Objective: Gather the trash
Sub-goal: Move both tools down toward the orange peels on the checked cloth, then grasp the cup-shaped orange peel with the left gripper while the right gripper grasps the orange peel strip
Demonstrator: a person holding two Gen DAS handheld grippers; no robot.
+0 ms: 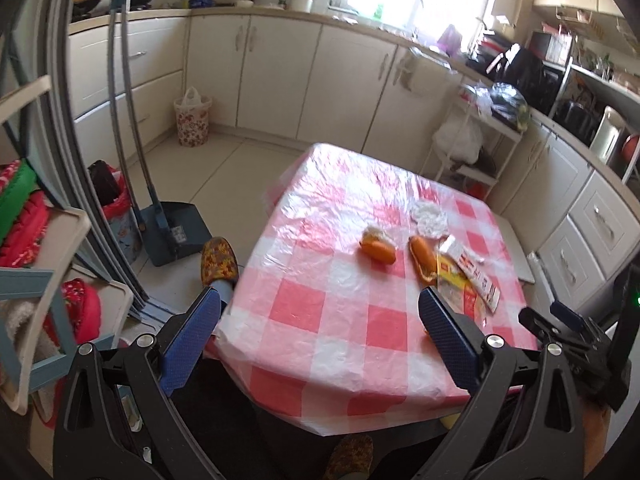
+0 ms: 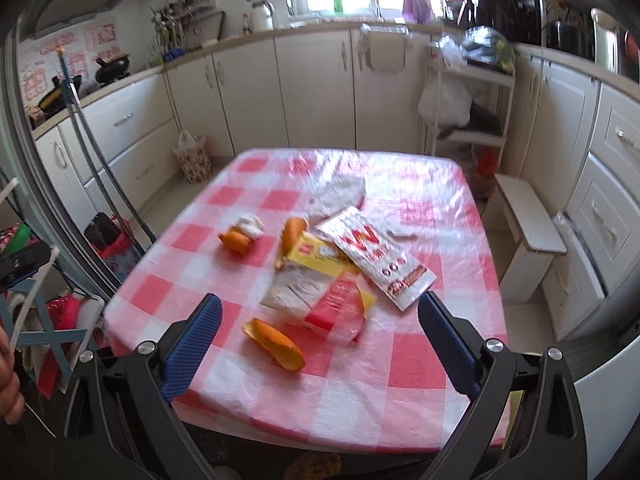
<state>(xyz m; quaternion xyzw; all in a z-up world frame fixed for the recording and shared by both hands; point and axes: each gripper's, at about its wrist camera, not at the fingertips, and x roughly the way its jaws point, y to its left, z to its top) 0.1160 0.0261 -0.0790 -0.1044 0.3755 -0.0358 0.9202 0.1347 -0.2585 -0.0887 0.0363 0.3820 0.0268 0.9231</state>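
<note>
Trash lies on the pink-checked table (image 2: 400, 368): several orange peels (image 2: 276, 344), one next to a white tissue (image 2: 250, 225), a yellow-red wrapper (image 2: 320, 280), a white-red packet (image 2: 376, 256) and crumpled white paper (image 2: 340, 194). The left wrist view shows the same peels (image 1: 378, 249), wrappers (image 1: 468, 280) and paper (image 1: 430, 218). My left gripper (image 1: 320, 320) is open and empty above the table's near edge. My right gripper (image 2: 320, 324) is open and empty, hovering short of the wrapper pile; it also shows at the right in the left wrist view (image 1: 560, 316).
A floral waste basket (image 1: 193, 120) stands by the cabinets. A blue dustpan (image 1: 176, 232) and a red-lined bin (image 1: 116, 216) sit left of the table. A white shelf cart (image 2: 468, 92) and a low white stool (image 2: 528, 224) stand at the right.
</note>
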